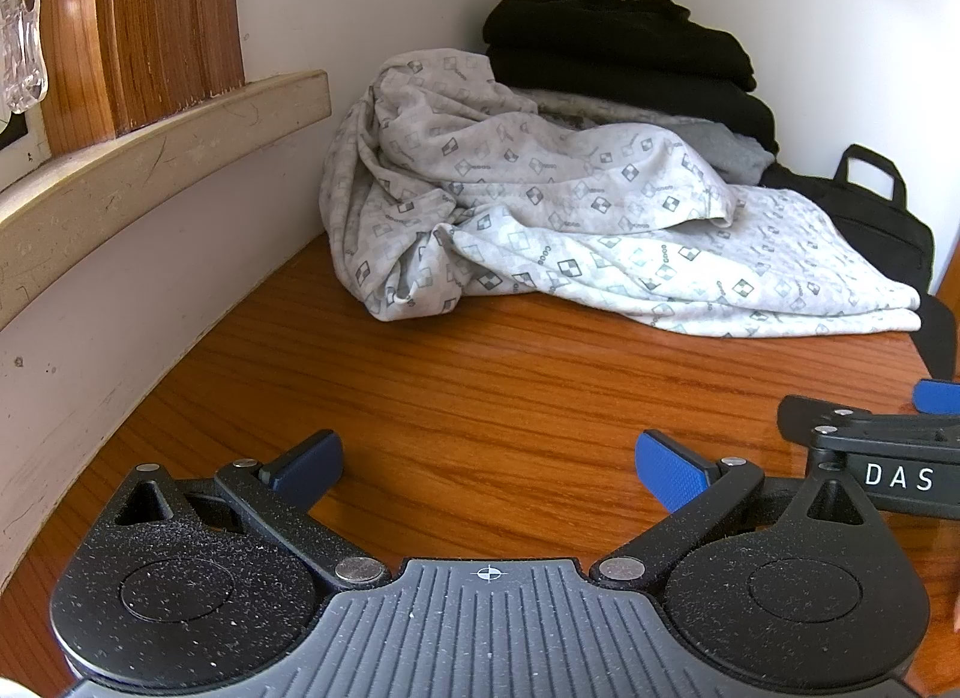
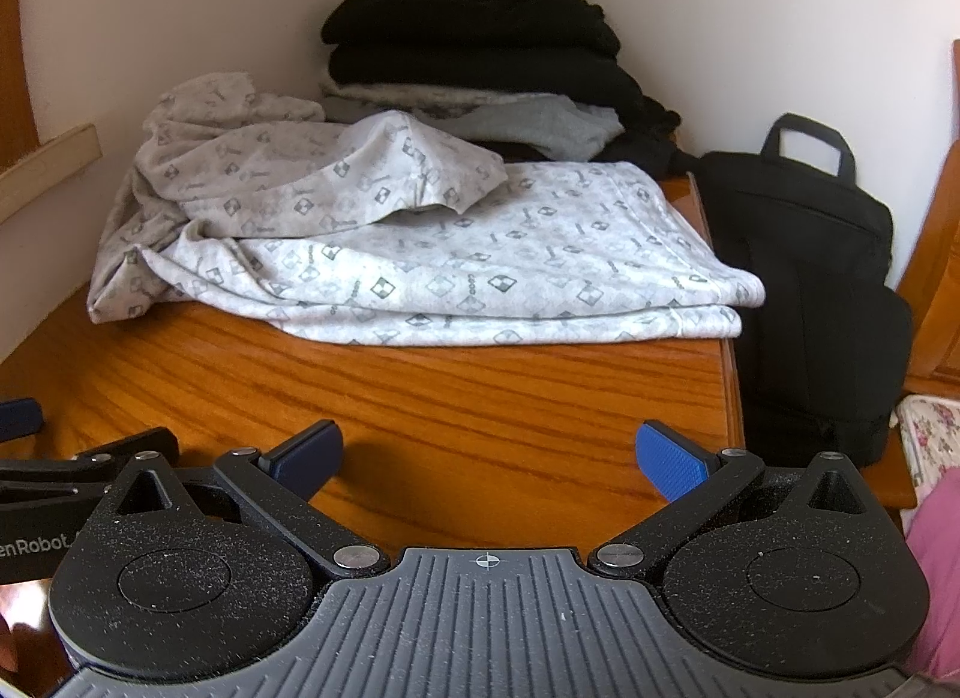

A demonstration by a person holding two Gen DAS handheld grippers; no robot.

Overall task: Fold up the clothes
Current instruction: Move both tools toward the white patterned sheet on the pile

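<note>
A white patterned garment [image 1: 576, 230] lies crumpled on the wooden table [image 1: 480, 386], partly folded on its right side; it also shows in the right wrist view [image 2: 420, 254]. Behind it in the corner sits a stack of folded black clothes [image 1: 624, 56] on grey ones [image 2: 540, 122]. My left gripper [image 1: 489, 464] is open and empty, low over the bare table, short of the garment. My right gripper [image 2: 489, 458] is open and empty too, beside the left one, and its side shows in the left wrist view [image 1: 876, 446].
A black bag [image 2: 810, 278] stands against the table's right edge [image 2: 729, 374]. White walls close the corner; a wooden ledge [image 1: 150, 158] runs along the left wall. Floral fabric [image 2: 930, 440] lies at the right, off the table.
</note>
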